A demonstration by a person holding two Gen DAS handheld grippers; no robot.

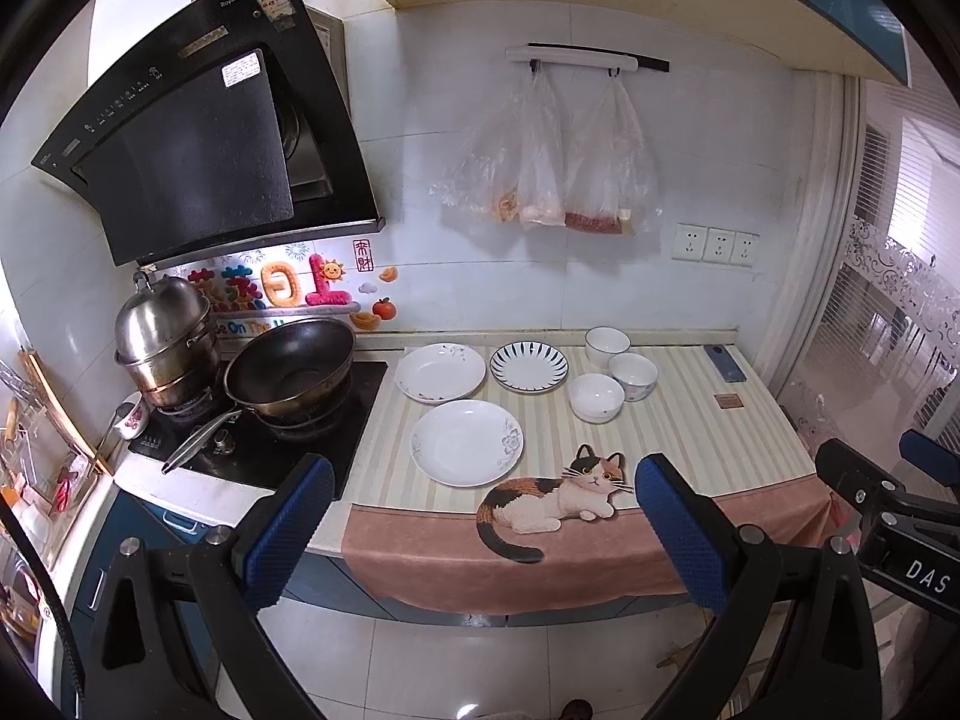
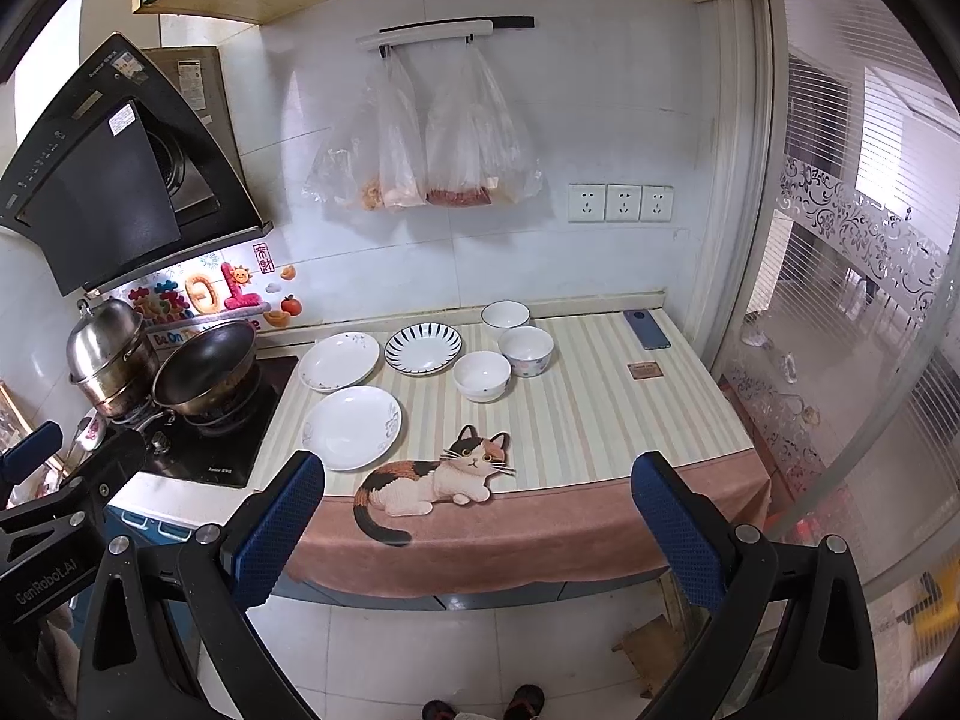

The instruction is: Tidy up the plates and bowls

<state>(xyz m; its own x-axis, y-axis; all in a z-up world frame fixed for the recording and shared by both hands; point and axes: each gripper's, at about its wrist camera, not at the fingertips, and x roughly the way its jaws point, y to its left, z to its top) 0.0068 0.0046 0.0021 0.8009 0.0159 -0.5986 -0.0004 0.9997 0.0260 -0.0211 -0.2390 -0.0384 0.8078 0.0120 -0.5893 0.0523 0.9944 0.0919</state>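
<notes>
Three plates lie on the striped counter mat (image 1: 672, 444): a plain white plate (image 1: 467, 443) nearest me, a white plate (image 1: 440, 372) behind it, and a blue-striped plate (image 1: 529, 366) to the right. Three white bowls (image 1: 607, 345) (image 1: 633, 375) (image 1: 596, 397) cluster just right of the plates. In the right wrist view the same plates (image 2: 351, 427) (image 2: 339, 360) (image 2: 423, 348) and bowls (image 2: 505, 315) (image 2: 526, 350) (image 2: 481, 375) show. My left gripper (image 1: 483, 528) and right gripper (image 2: 477, 522) both hang open and empty in front of the counter edge, well short of the dishes.
A stove (image 1: 270, 438) with a wok (image 1: 291, 366) and a steel steamer pot (image 1: 165, 336) stands left of the mat. A phone (image 1: 725, 363) and a small brown card (image 1: 728, 401) lie at the back right. A glass door (image 2: 840, 330) bounds the right side.
</notes>
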